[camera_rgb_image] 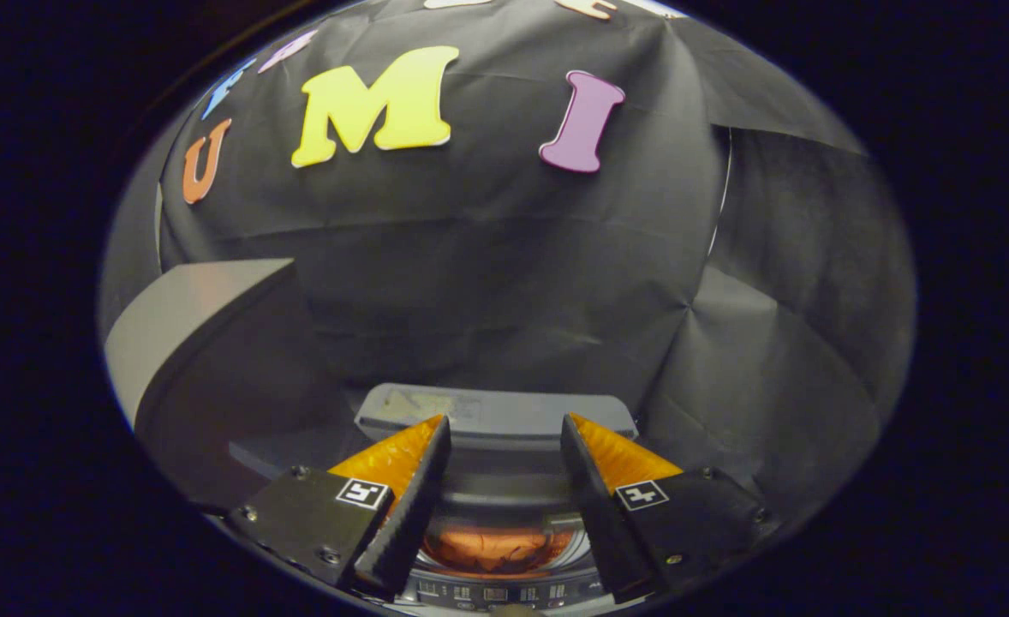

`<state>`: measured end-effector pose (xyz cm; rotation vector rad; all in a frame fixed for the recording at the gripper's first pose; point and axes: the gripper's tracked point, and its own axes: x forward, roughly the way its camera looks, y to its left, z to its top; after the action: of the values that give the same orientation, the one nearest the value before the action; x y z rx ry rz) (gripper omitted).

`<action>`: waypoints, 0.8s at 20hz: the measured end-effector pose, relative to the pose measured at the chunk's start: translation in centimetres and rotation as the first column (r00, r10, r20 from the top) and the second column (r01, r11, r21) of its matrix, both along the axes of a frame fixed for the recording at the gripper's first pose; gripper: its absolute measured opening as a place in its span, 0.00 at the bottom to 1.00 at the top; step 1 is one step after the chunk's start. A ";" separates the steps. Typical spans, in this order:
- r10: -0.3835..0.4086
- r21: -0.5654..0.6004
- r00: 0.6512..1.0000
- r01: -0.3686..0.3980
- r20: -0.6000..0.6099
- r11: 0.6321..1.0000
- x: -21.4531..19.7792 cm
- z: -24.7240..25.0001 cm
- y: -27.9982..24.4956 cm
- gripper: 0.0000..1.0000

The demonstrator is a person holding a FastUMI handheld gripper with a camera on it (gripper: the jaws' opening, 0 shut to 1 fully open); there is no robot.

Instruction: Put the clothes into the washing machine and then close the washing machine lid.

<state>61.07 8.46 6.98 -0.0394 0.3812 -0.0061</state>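
The tool (504,446) hangs above the washing machine (496,497), its fingers spread wide and holding nothing. Orange clothes (496,548) lie down in the drum, below and between the fingers. The raised lid (205,343) stands up and to the left of the opening, so closing likely means reaching left for it.

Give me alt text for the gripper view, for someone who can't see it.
The gripper hangs open and empty above a top-loading washing machine, its fingers apart. Between the fingers, down in the drum, lies orange clothing. The raised lid stands off to one side, and black cloth hangs behind the machine.
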 end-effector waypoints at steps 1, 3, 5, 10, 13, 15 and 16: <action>-0.004 0.002 1.000 0.004 -0.006 1.000 -0.2 -0.6 -0.1 0.82; -0.007 0.000 1.000 0.007 -0.021 1.000 -0.8 -1.4 -0.2 0.82; -0.009 -0.001 1.000 0.009 -0.026 1.000 -1.2 -1.5 -0.4 0.82; 0.011 0.003 1.000 -0.011 -0.011 1.000 -3.0 -1.2 -0.2 0.82; 0.037 0.018 0.999 -0.037 -0.006 0.999 -4.3 -2.0 -0.1 0.82; 0.048 0.025 0.999 -0.048 -0.002 0.999 -5.5 -2.7 0.0 0.82; 0.051 0.026 0.999 -0.051 0.003 0.998 -6.4 -3.0 0.0 0.82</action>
<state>54.63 8.43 3.95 -0.0233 0.3781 0.0496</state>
